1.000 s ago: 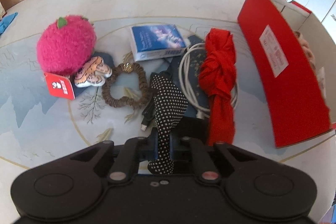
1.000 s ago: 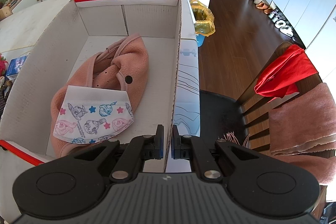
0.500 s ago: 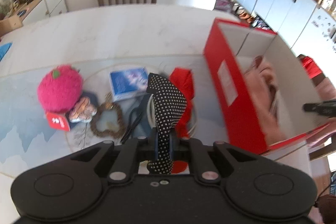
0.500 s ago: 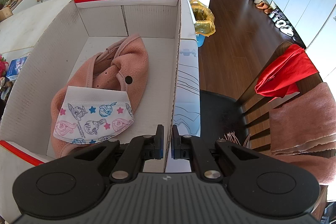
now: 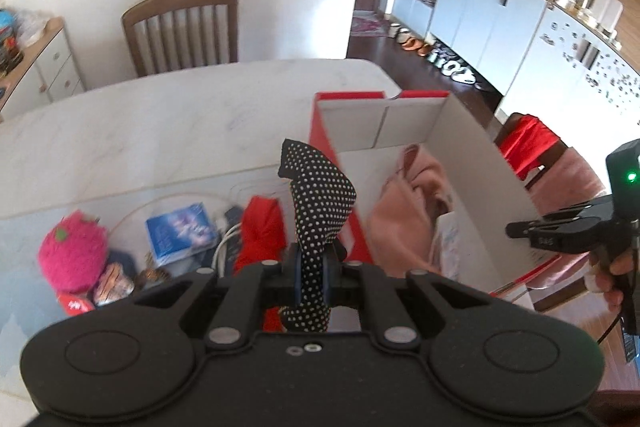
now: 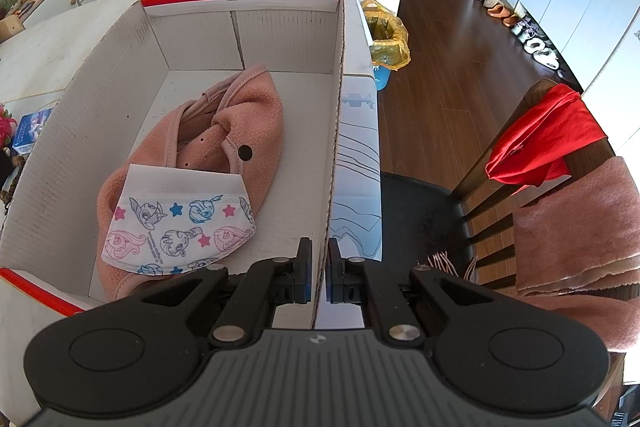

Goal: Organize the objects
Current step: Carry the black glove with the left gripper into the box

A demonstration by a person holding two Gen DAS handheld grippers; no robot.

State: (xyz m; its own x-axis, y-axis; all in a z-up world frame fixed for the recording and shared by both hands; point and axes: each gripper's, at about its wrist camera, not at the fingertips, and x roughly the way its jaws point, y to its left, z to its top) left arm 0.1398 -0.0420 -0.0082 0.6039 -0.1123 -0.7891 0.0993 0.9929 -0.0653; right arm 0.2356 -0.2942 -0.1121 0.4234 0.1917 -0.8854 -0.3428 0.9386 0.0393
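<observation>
My left gripper [image 5: 311,267] is shut on a black cloth with white dots [image 5: 318,203], lifted above the table beside the left wall of the red box [image 5: 326,143]. My right gripper [image 6: 319,273] is shut on the right wall of the same box [image 6: 334,163]; it also shows at the right edge as my right gripper [image 5: 520,228]. Inside the box lie a pink fleece hat [image 6: 224,131] and a cartoon-print face mask [image 6: 180,223]. On the table remain a pink plush strawberry [image 5: 72,251], a blue packet [image 5: 180,229], a red cloth [image 5: 260,231] and a white cable [image 5: 226,241].
A wooden chair [image 5: 184,27] stands at the table's far side. Another chair [image 6: 532,155] draped with red and pink cloths sits right of the box. A yellow-lined bin [image 6: 386,39] is on the wooden floor. White cabinets [image 5: 480,11] line the right wall.
My left gripper has risen and swung right with the dotted cloth, so the box interior now shows in its view. The right gripper has kept still on the box wall.
</observation>
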